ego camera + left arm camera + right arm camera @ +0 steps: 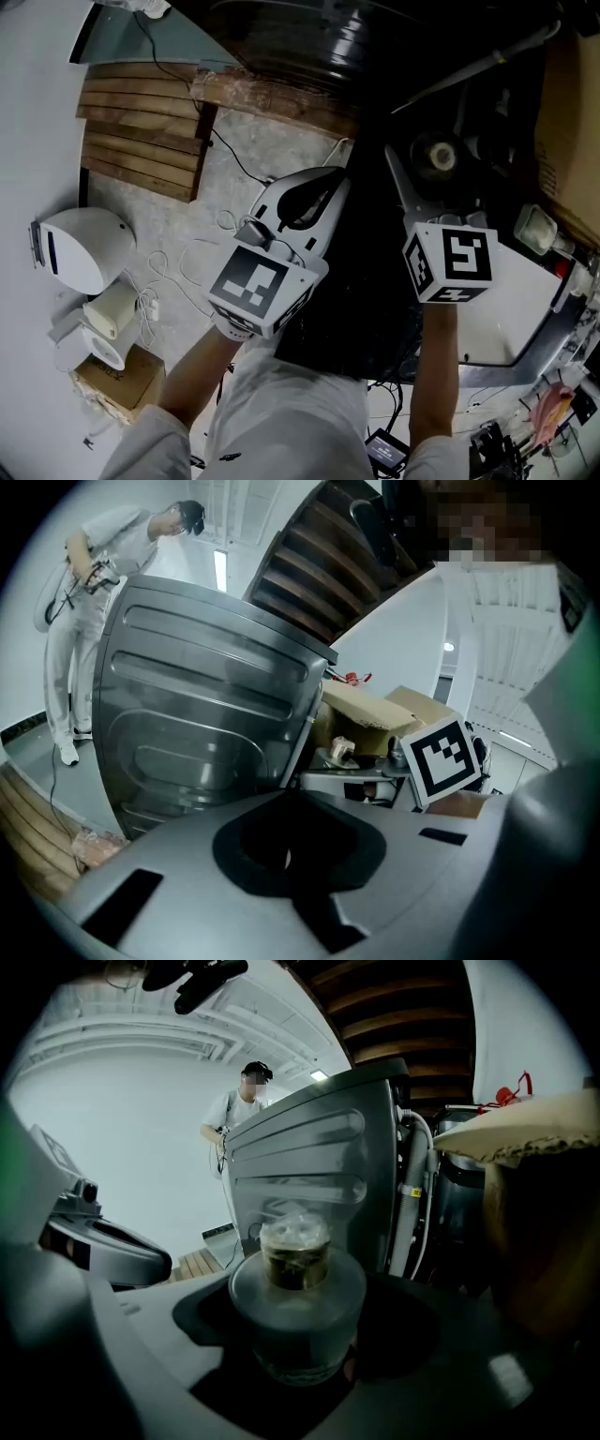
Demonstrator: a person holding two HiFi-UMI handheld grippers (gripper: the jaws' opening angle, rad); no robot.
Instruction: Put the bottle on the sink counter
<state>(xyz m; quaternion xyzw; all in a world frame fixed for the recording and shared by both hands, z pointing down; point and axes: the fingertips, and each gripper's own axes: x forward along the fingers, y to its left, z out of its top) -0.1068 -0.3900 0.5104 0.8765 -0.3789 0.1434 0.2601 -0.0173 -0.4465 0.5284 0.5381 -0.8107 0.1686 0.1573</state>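
Observation:
In the right gripper view a clear bottle (297,1288) with a plastic-wrapped cap stands upright between the jaws. My right gripper (298,1349) is shut on its body. In the head view the bottle's round top (438,157) shows just ahead of the right gripper's marker cube (451,262), over a dark area. My left gripper (323,187) hangs to the bottle's left, apart from it. In the left gripper view that gripper (286,803) is shut with nothing between its jaws. A sink counter cannot be told apart with certainty.
A tall ribbed steel panel (319,1176) with hoses (412,1194) stands ahead. A white surface (525,309) lies at the right, cardboard (375,714) beyond it. On the floor are wooden slats (141,131), a white fixture (84,248) and cables (178,267). A person in white (246,1101) stands behind.

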